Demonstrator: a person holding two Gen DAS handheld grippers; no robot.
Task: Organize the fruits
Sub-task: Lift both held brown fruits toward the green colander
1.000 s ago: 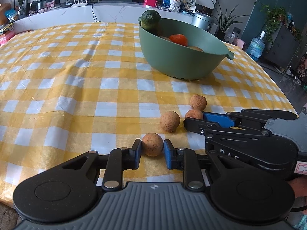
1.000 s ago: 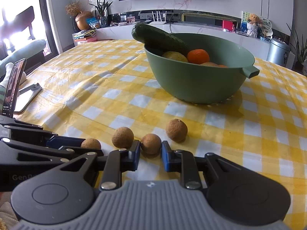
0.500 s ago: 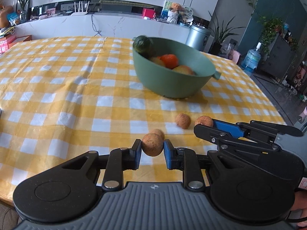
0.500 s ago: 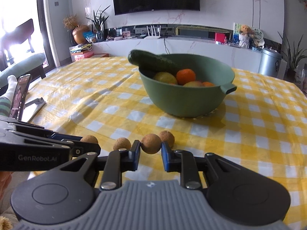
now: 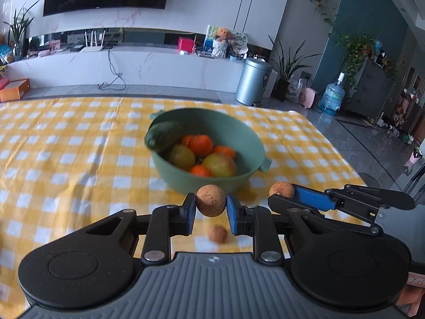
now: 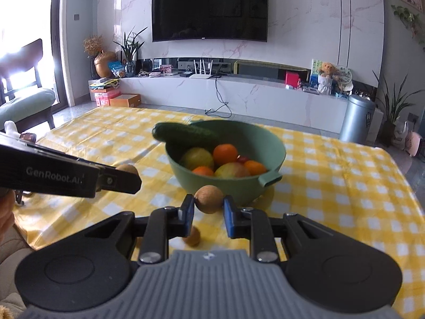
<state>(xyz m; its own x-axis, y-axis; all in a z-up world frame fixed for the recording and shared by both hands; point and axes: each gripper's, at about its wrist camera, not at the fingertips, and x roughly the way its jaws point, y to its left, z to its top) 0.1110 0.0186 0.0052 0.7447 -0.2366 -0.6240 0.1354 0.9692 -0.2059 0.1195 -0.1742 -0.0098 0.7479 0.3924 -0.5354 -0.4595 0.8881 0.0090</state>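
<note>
My left gripper [image 5: 211, 207] is shut on a small round brown fruit [image 5: 211, 200], held above the table in front of the green bowl [image 5: 239, 135]. My right gripper [image 6: 208, 207] is shut on another brown fruit [image 6: 208, 199], also raised near the bowl [image 6: 265, 141]. The right gripper and its fruit [image 5: 281, 189] show at the right of the left wrist view. The left gripper with its fruit [image 6: 127, 169] shows at the left of the right wrist view. One brown fruit [image 5: 217, 234] lies on the cloth below; it also shows in the right wrist view [image 6: 192, 236]. The bowl holds a cucumber [image 6: 183, 133], oranges and yellow fruits.
The table has a yellow and white checked cloth [image 5: 66, 159]. Its right edge [image 5: 342, 159] drops to a tiled floor. A white TV counter [image 6: 239, 93] and a metal bin [image 5: 252, 81] stand behind the table.
Both grippers have lifted their brown fruits well off the cloth and moved toward the bowl. The remaining fruit on the cloth now lies below the fingers.
</note>
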